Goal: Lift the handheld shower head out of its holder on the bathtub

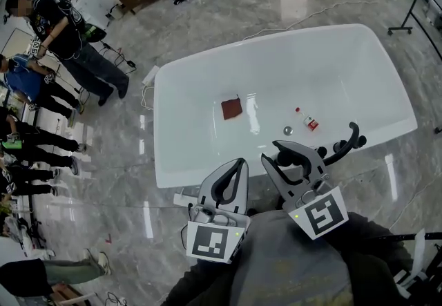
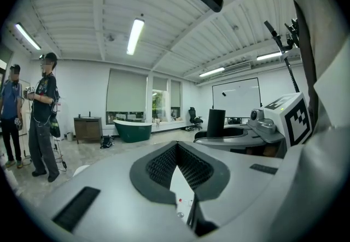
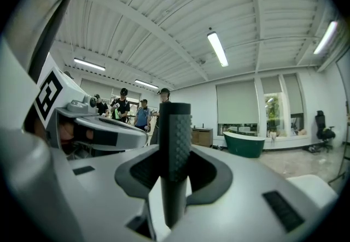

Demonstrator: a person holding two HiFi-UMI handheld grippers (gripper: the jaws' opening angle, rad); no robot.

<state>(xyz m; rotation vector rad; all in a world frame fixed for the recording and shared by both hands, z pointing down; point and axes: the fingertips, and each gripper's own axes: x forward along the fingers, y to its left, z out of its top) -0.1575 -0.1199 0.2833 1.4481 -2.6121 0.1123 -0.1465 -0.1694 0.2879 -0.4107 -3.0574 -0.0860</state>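
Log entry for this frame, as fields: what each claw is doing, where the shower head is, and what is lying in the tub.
left claw: shut, nothing in it
right claw: shut on the handheld shower head, its dark textured handle upright
holder: black fitting on the bathtub rim, to the right of the right claw in the head view
in tub: brown square, small bottle
bystanders: people standing at the left of the head view

The black handheld shower head (image 3: pixel 175 145), its handle covered in raised dots, stands upright, clamped between the jaws of the right gripper (image 1: pixel 291 159), close to the black holder fitting (image 1: pixel 343 147) on the near rim of the white bathtub (image 1: pixel 169 125).
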